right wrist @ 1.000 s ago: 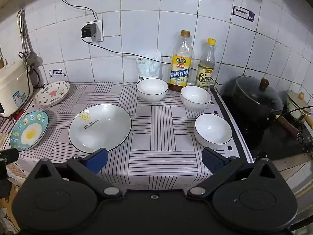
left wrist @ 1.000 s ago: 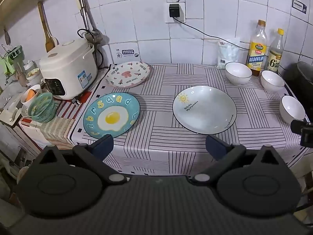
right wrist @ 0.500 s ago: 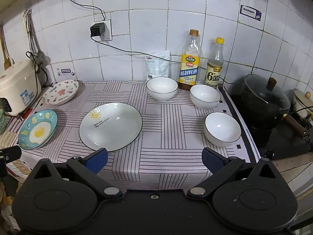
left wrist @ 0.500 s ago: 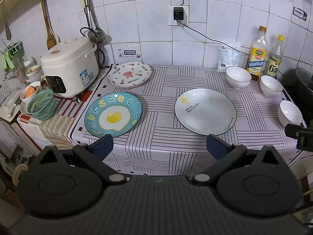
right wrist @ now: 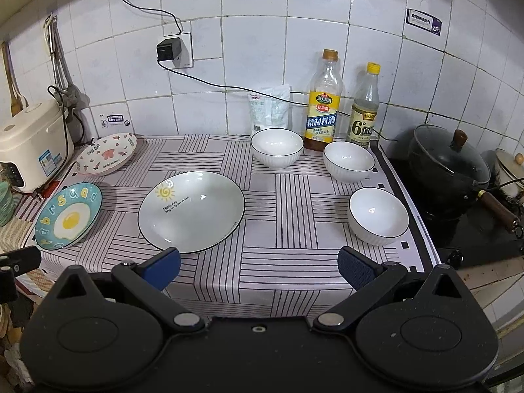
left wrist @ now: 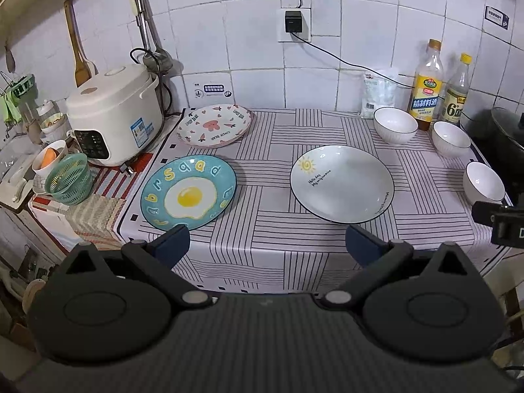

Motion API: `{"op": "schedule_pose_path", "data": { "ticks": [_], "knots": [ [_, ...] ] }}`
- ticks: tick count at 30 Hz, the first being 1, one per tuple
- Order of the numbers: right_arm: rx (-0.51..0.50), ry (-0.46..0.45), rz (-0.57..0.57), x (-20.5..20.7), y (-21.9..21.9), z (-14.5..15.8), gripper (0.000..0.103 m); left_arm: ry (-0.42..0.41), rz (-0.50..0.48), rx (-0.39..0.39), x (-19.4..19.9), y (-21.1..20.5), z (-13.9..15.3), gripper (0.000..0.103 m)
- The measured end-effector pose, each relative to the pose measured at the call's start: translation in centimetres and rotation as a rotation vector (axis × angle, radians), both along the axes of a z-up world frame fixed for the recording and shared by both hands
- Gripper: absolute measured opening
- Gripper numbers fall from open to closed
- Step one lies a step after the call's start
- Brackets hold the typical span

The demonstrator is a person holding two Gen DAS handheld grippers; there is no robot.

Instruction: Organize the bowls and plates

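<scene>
Both tongs hang at the near edge of the bench, jaws spread wide and holding nothing: the left tongs sit between the round blue plate with a fried-egg picture and the large pale round plate with a small sun drawing, the right tongs between that same large plate and the nearest white ribbed bowl. Nothing is stacked yet. A pink-rimmed plate with a bear print lies near the wall beside the white rice cooker; two more white bowls stand just in front of the two sauce bottles.

The step in hand looks like choosing a first piece. To do it well, take each plate by its rim with one jaw under the lip, lift level, and set smaller plates onto the large one. Nest the bowls with the right tongs, gripping the wall of the nearest bowl first. Keep clear of the bottles and the black lidded pot, since glazed ware may slip
</scene>
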State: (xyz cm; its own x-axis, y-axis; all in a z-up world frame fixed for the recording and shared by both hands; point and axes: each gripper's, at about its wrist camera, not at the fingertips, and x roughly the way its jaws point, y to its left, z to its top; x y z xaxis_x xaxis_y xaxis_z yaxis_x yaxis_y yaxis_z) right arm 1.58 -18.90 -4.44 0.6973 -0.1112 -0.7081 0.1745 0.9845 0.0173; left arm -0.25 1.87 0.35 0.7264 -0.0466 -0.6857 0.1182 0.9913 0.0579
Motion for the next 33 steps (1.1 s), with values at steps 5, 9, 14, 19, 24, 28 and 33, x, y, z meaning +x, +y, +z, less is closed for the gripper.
{"op": "schedule_pose_path", "data": {
  "ticks": [5,9,14,19,24,28,33],
  "knots": [
    [-0.003,-0.001,-0.006,0.1,-0.3,0.0,0.103,0.004,-0.009,-0.013,-0.1,0.1,-0.1,0.103],
    [-0.004,0.0,-0.02,0.1,-0.7,-0.1,0.103,0.006,-0.017,-0.014,-0.3,0.2,-0.2,0.103],
    [-0.036,-0.012,-0.035,-0.2,-0.7,-0.3,0.103,0.015,-0.047,-0.017,-0.4,-0.1,-0.4,0.103],
    [-0.041,-0.017,-0.046,-0.2,-0.7,-0.2,0.103,0.018,-0.071,-0.005,-0.6,-0.2,-0.2,0.103],
    [-0.027,-0.015,-0.042,-0.2,-0.9,-0.5,0.103,0.03,-0.093,-0.006,-0.8,-0.5,0.0,0.103],
    [0.003,-0.018,-0.041,-0.2,-1.3,-0.6,0.103,0.039,-0.103,-0.009,-0.8,-0.8,-0.1,0.103],
    [0.008,-0.041,-0.014,-0.3,-1.2,-0.7,0.103,0.054,-0.116,-0.01,-0.4,-1.6,-0.5,0.103]
  ]
}}
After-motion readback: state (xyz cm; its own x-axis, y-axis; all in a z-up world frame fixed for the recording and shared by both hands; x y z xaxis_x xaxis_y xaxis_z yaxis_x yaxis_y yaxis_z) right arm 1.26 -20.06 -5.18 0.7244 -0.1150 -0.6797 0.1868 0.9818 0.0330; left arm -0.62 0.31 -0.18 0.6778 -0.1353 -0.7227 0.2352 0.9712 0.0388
